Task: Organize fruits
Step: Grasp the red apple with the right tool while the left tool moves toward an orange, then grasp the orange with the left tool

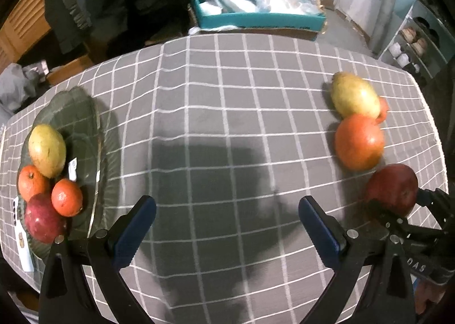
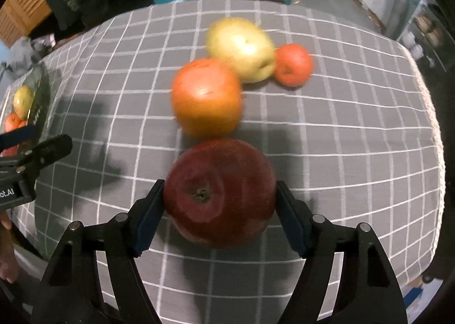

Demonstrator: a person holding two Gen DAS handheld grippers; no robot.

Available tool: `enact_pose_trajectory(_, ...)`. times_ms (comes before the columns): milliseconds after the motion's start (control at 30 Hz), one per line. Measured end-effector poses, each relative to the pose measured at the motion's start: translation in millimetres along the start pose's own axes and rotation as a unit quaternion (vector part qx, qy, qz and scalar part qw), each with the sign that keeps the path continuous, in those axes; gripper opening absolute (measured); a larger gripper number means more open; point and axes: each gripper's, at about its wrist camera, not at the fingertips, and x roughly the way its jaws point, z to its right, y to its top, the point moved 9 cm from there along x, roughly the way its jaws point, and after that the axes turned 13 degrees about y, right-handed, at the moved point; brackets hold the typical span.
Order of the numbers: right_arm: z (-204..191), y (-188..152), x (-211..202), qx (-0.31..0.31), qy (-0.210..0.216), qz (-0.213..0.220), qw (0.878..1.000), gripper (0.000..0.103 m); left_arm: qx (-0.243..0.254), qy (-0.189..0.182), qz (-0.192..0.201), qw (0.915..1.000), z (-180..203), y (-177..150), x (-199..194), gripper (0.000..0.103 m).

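My right gripper [image 2: 220,196] is shut on a dark red apple [image 2: 220,190], a blue pad against each side, low over the grey checked cloth [image 2: 341,130]. Just beyond it lie a large orange [image 2: 206,96], a yellow-green fruit [image 2: 241,48] and a small orange-red fruit [image 2: 293,64]. My left gripper [image 1: 227,210] stands open over bare cloth with nothing between its fingers. Left of it a dark green leaf-shaped plate [image 1: 85,113] holds a yellow-green fruit [image 1: 47,150], two small oranges [image 1: 66,197] and a red apple [image 1: 42,218]. The left wrist view shows the right gripper [image 1: 398,204] at the held apple [image 1: 392,187].
A teal box [image 1: 256,20] with plastic bags stands beyond the table's far edge. A white shelf [image 1: 412,45] with shoes is at the far right. White cards [image 1: 24,250] lie by the plate at the left edge. The cloth's right edge [image 2: 435,125] runs close to the loose fruit.
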Motion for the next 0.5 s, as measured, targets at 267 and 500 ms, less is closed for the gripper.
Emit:
enact_pose_trajectory(267,49,13,-26,0.037,-0.031,0.041,0.998,0.075,0.018,-0.022,0.011,0.9995,34,19,-7,0.101)
enact_pose_trajectory(500,83,29,-37,0.047,-0.056,0.061,0.995,0.075,0.020,-0.045,0.007,0.9988,65,30,-3,0.101)
